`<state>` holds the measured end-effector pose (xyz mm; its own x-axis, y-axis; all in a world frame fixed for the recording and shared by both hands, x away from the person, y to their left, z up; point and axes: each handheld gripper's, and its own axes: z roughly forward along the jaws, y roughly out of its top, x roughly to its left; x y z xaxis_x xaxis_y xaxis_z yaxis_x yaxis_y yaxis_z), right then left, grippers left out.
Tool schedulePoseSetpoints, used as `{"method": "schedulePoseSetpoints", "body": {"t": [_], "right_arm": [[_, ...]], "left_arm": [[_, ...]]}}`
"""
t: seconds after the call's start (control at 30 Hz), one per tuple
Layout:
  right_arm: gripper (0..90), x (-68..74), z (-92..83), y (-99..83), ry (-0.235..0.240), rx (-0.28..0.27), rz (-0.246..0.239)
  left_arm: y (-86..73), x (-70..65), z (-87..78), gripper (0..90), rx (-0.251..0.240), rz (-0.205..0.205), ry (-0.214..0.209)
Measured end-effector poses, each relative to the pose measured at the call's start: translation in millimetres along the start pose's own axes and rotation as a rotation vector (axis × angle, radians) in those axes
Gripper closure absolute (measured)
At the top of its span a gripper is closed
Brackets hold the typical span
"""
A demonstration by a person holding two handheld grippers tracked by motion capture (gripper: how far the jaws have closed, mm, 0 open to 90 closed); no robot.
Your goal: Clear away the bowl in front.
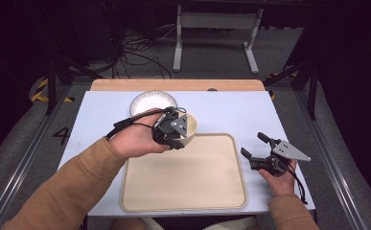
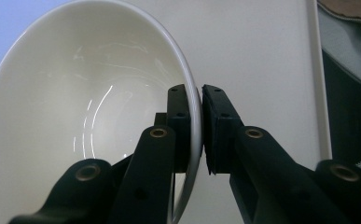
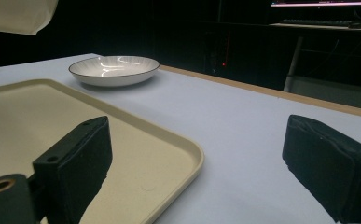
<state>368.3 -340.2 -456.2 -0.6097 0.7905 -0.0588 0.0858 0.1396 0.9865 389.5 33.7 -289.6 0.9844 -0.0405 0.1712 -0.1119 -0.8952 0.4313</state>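
The pale blue table (image 1: 231, 112) stood in a dark room, with cables on the floor behind it. The left gripper (image 2: 200, 100) was pinching the rim of a cream bowl (image 2: 89, 121) — one jaw inside the wall, the other outside, pressed tight on it. In the high view this bowl (image 1: 191, 125) was held at the far edge of the beige tray (image 1: 183, 182), just beside a white plate (image 1: 153, 102) with a dark rim. It seemed lifted off the table, though I cannot say this surely. The right gripper (image 3: 194, 165) waited near the tray's right side with its jaws spread wide and nothing between them. The step in hand looked like carrying the bowl toward the tray. The next move would ask for a steady, level hand — a thin rim grip can let the bowl swing — and a gentle lowering before release.
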Motion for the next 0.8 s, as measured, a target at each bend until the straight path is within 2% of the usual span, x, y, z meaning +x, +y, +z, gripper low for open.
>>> {"method": "schedulePoseSetpoints", "body": {"t": [0.33, 0.67, 0.77, 0.8], "right_arm": [[8.5, 0.1, 0.0, 0.0, 0.001, 0.0, -0.002], [8.6, 0.1, 0.0, 0.0, 0.002, 0.0, -0.003], [8.6, 0.2, 0.0, 0.0, 0.002, -0.001, -0.004], [8.6, 0.3, -0.1, 0.0, 0.002, 0.0, -0.004]], "left_arm": [[6.4, -11.0, 6.2, 82.4, -0.001, 0.037, -0.029], [10.9, -18.1, 19.1, 82.4, -0.004, 0.068, -0.057], [12.6, -20.4, 24.1, 82.4, 0.003, 0.093, -0.069], [12.8, -22.1, 25.6, 82.4, 0.006, 0.088, -0.07]]}}
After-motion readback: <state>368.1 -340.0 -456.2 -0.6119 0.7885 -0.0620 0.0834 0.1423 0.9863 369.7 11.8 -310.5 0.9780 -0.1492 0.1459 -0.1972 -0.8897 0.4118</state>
